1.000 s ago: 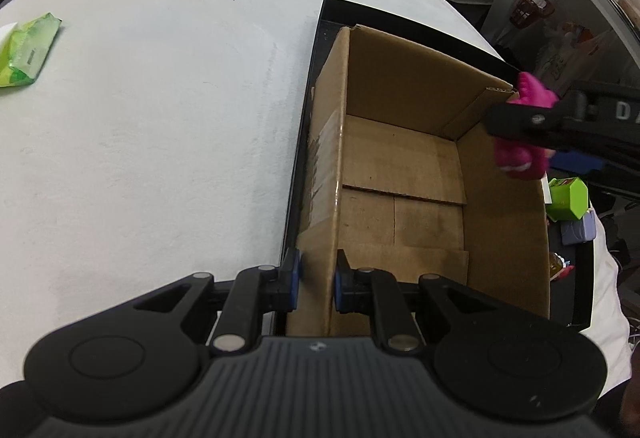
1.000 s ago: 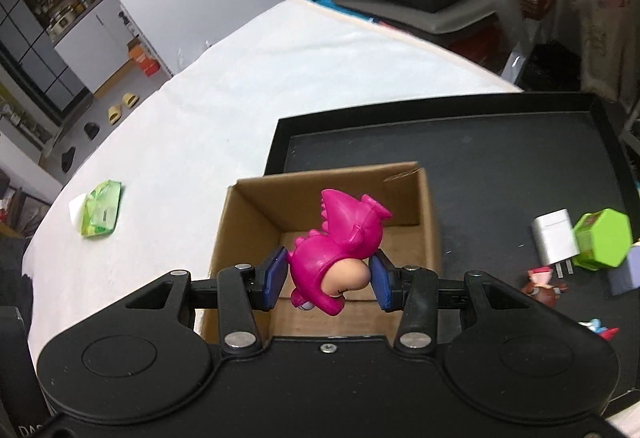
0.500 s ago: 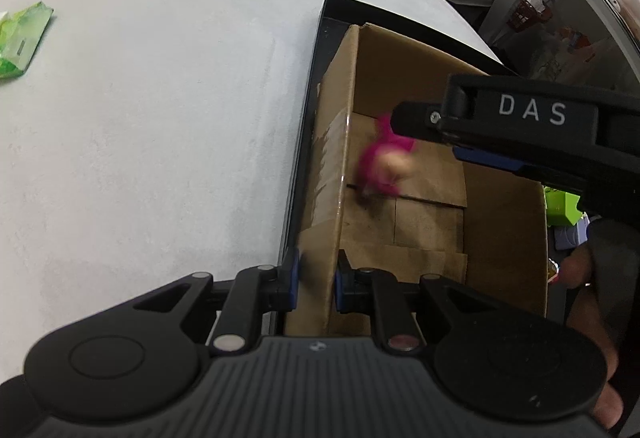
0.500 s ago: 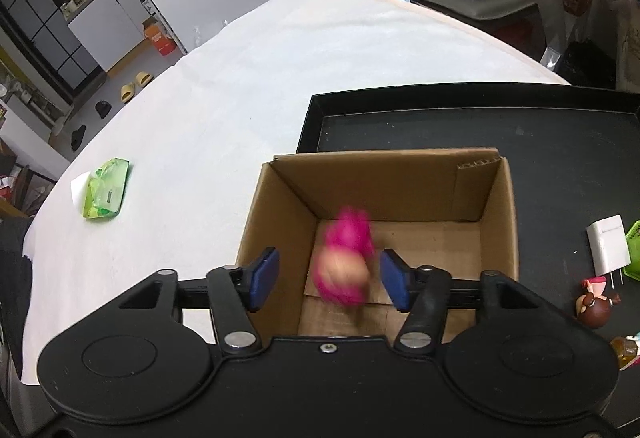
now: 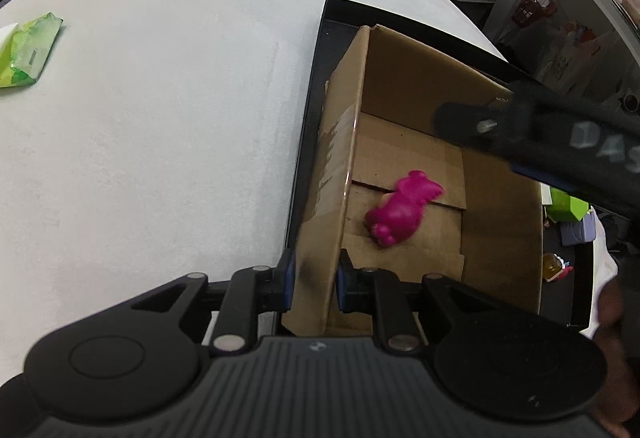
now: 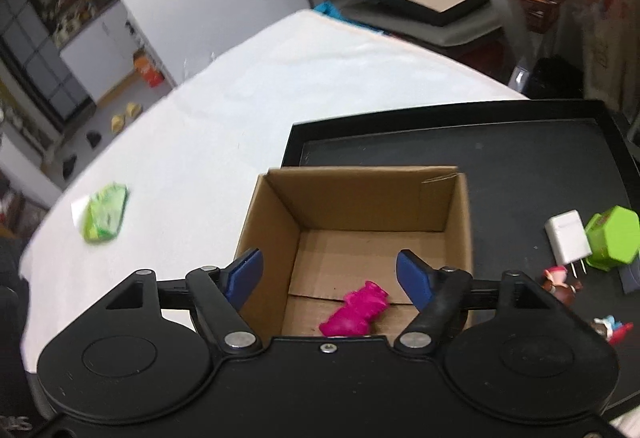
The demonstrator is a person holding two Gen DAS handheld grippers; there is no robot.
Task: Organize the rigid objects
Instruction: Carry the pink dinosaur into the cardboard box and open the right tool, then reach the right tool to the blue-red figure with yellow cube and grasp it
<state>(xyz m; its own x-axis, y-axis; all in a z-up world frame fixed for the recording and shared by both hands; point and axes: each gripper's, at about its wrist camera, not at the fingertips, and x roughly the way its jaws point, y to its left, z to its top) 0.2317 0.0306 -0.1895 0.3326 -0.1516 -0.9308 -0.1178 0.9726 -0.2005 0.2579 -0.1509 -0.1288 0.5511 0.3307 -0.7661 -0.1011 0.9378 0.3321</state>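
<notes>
One pink toy (image 6: 355, 310) lies on its side on the floor of the one box (image 6: 280, 214), blurred in both views, its face not readable; right claw (image 6: 328, 270) hangs above the box, jaws wide, holding nothing; in the left view the right claw is smeared and cut off at the frame edge; left claw (image 5: 314, 274) is narrow, pinching the near-left wall of the box, one pad outside, one inside; box sits in the left end of one black tray (image 6: 520, 158) on the bench (image 5: 160, 118); right of the box on the tray: one white charger (image 6: 568, 236) touching one green hexagon block (image 6: 612, 238), two small figures (image 6: 558, 278) near the right edge, partly cut off, details too small to tell; a greyish item beside the block is half hidden; one green packet (image 5: 26, 54) lies well apart on the bench, cut off at left in the left view; a hand at lower right of the left view is blurred.
</notes>
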